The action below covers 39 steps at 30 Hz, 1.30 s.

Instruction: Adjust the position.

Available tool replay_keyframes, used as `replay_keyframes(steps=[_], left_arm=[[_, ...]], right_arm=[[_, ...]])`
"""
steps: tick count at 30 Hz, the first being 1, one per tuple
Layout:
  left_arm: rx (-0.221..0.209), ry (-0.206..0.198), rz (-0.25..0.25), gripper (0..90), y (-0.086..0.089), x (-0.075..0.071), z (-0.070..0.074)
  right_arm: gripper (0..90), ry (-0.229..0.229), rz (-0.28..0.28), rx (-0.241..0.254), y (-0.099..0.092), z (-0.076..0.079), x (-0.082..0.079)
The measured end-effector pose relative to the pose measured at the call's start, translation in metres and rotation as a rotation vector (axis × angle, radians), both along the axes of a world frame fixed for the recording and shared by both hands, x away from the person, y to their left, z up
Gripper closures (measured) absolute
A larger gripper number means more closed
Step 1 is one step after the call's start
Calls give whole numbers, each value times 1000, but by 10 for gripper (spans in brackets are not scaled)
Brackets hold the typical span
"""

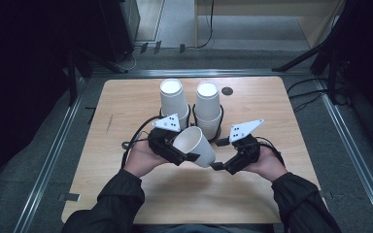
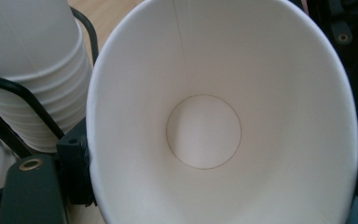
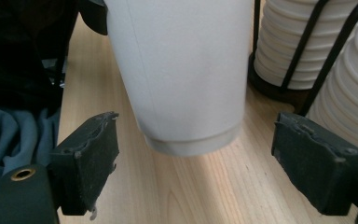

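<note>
Fingers of the left gripper (image 1: 190, 156) pinch the rim of a single white paper cup (image 1: 194, 146): in the left gripper view one black pad (image 2: 77, 170) presses against the outside of the lip while the camera looks straight down into the cup's (image 2: 223, 112) round bottom; the other pad cannot be made out there. Wide apart stand the jaws of the right gripper (image 3: 196, 161), one black ribbed pad (image 3: 91, 158) well clear of the cup's (image 3: 182, 70) base on one side and its partner as clear on the other; they touch nothing.

In the high view the cup lies tilted, mouth toward the left hand and base toward the right gripper (image 1: 218, 165), lifted off the pale wooden table (image 1: 126, 111); just behind it stand two tall stacks of white paper cups, the left stack (image 1: 173, 99) and the right stack (image 1: 208, 107), each in a black wire holder.

As a judgement, the step in hand is passing one cup between the two grippers; the next move calls for the right gripper to close gently around the narrow base, gently enough not to crush thin paper; only once that hold is firm should the left pads let go of the rim.
</note>
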<state>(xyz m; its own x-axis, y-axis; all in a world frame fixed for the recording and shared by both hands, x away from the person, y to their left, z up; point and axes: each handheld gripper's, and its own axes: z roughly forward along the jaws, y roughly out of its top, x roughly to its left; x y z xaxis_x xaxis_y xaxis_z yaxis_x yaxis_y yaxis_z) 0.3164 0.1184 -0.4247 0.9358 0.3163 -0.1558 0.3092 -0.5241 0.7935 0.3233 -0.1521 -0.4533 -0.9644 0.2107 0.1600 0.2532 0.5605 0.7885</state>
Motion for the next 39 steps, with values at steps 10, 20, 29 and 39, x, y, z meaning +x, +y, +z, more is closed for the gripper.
replay_keyframes(steps=[10,20,29,39], left_arm=[[136,3,-46,156,0,5,-10],[218,-31,-84,156,-10,0,-5],[201,-49,-87,144,-20,-8,7],[224,-34,-93,133,-25,-9,6]], right_arm=[[158,-1,21,-32,4,-7,0],[159,6,58,-58,22,-19,2],[158,-24,86,-56,35,-20,-5],[229,-53,107,-41,43,-20,-9]])
